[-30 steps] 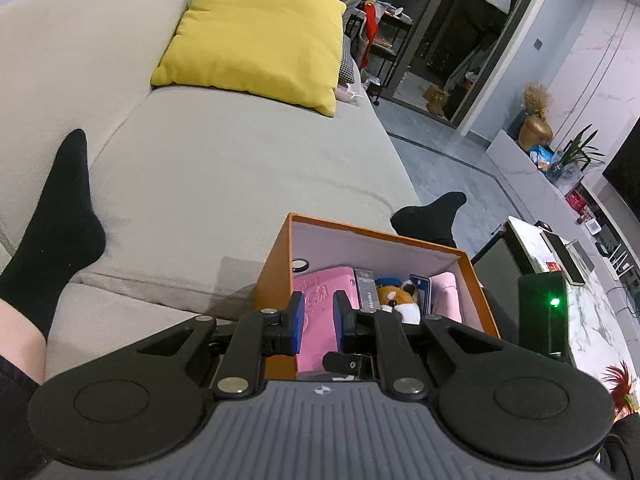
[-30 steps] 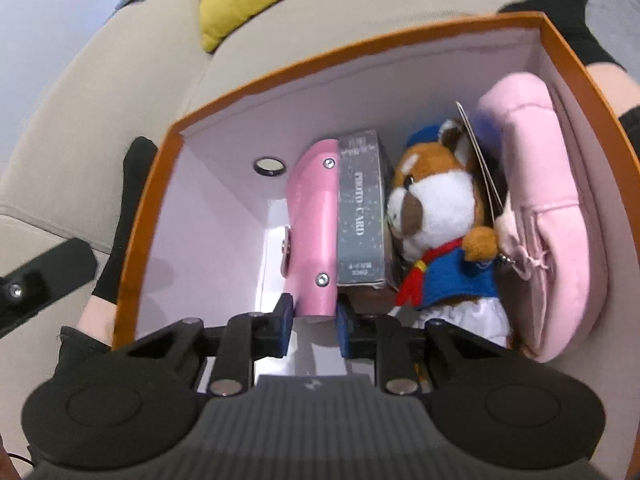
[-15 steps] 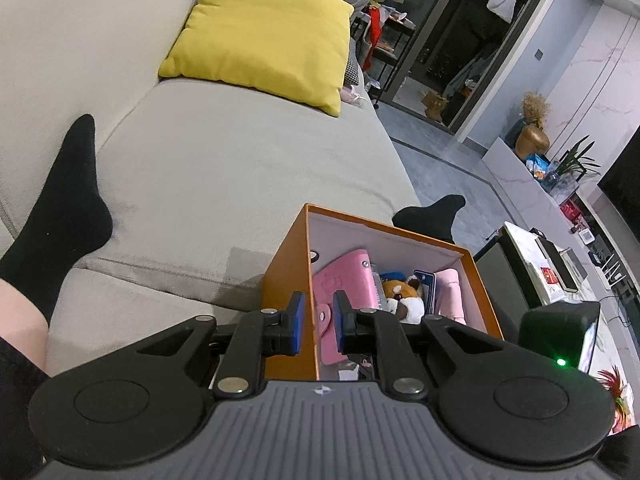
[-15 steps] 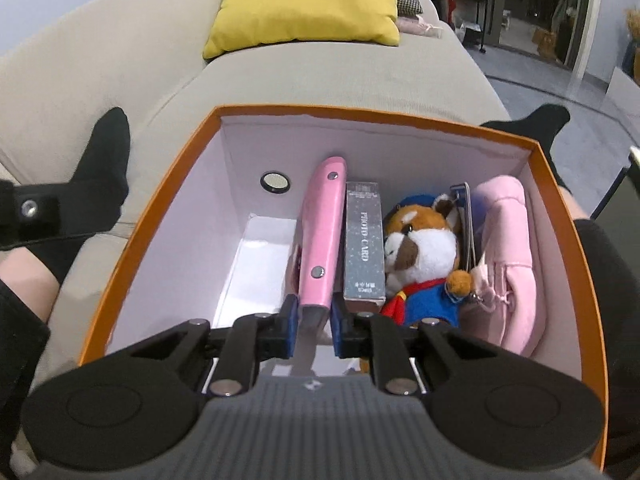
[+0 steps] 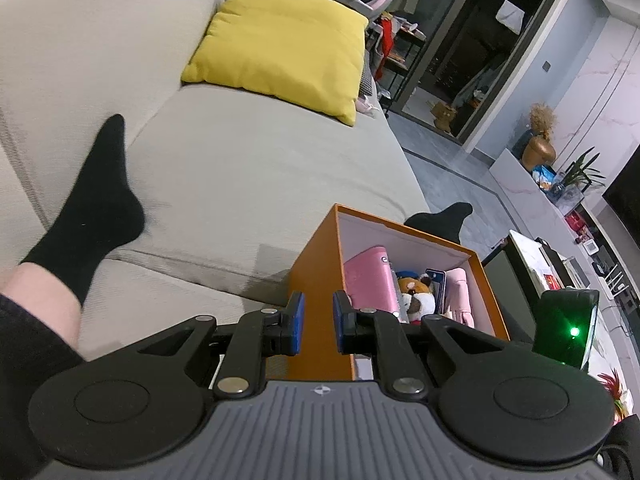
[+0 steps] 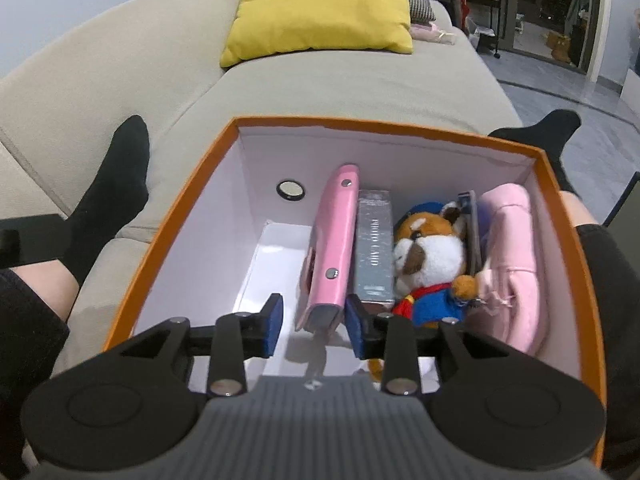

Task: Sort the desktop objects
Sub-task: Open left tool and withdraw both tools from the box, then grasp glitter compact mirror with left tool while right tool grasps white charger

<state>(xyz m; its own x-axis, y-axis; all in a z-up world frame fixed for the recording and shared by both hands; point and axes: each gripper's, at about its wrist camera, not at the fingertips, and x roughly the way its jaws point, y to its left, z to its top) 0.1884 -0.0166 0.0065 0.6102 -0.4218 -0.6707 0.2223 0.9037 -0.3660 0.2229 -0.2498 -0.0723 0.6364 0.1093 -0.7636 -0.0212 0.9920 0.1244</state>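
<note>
Nearest, right gripper (image 6: 313,325): fingers spread wide, straddling the near end of the pink snap-fastened wallet (image 6: 334,256) without pinching it.
Left gripper (image 5: 317,323): pads a little apart, empty, held outside the orange cardboard box (image 6: 184,216).
Wallet handling: probably light, flat and fairly stiff; best taken across its thin upright edge.
Grey rectangular card box (image 6: 373,248): rigid, touching the wallet's right side.
Plush fox in blue jacket (image 6: 430,256): soft, squashable; grip the body.
Pink fabric pouch (image 6: 510,256): floppy, against the right wall.
Farthest, yellow square cushion (image 6: 320,8): on the sofa, well apart.
</note>
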